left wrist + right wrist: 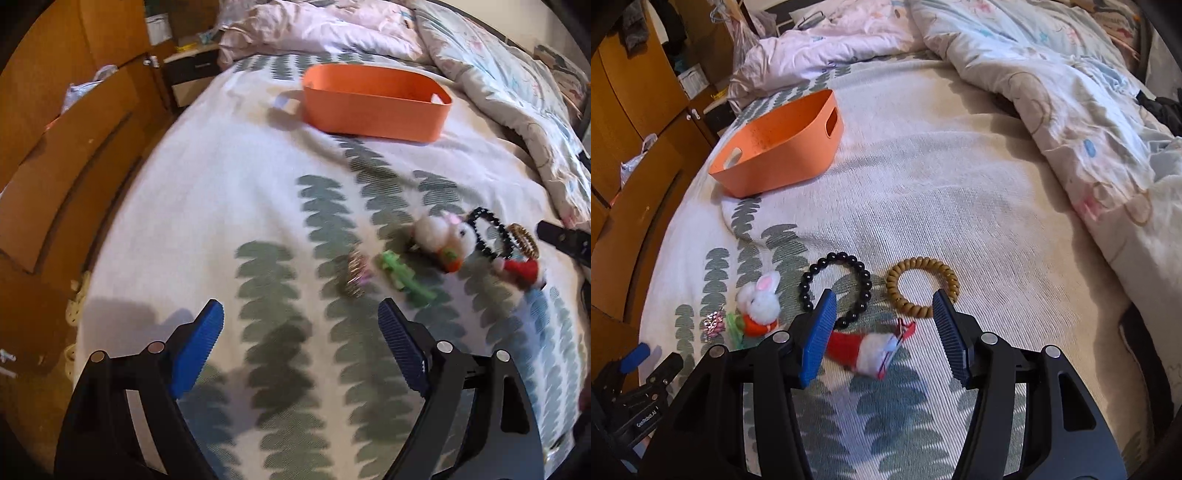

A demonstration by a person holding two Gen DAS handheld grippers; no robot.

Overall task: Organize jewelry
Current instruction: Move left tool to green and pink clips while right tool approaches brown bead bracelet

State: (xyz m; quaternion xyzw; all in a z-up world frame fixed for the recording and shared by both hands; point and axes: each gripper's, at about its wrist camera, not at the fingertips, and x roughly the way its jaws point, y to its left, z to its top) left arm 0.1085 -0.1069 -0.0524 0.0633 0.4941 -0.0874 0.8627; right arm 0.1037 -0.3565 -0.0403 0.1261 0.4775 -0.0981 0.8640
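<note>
An orange bin [373, 107] [783, 147] sits on the bed, far from both grippers. Near me lie a black bead bracelet [836, 288] [484, 232], a tan coil bracelet [921, 286] [522, 238], a red Santa-hat clip [864, 350] [517, 267], a white bunny clip [759, 304] [441, 238], a green clip [404, 280] [733, 325] and a small metallic piece [354, 275] [713, 325]. My left gripper [301, 321] is open and empty, just short of the metallic piece. My right gripper [884, 306] is open and empty above the Santa-hat clip.
A rumpled duvet [1071, 110] covers the bed's right side and pillows [317, 26] lie at the head. Wooden wardrobe and drawers [55, 166] stand along the left edge of the bed. The left gripper shows in the right wrist view [639, 373].
</note>
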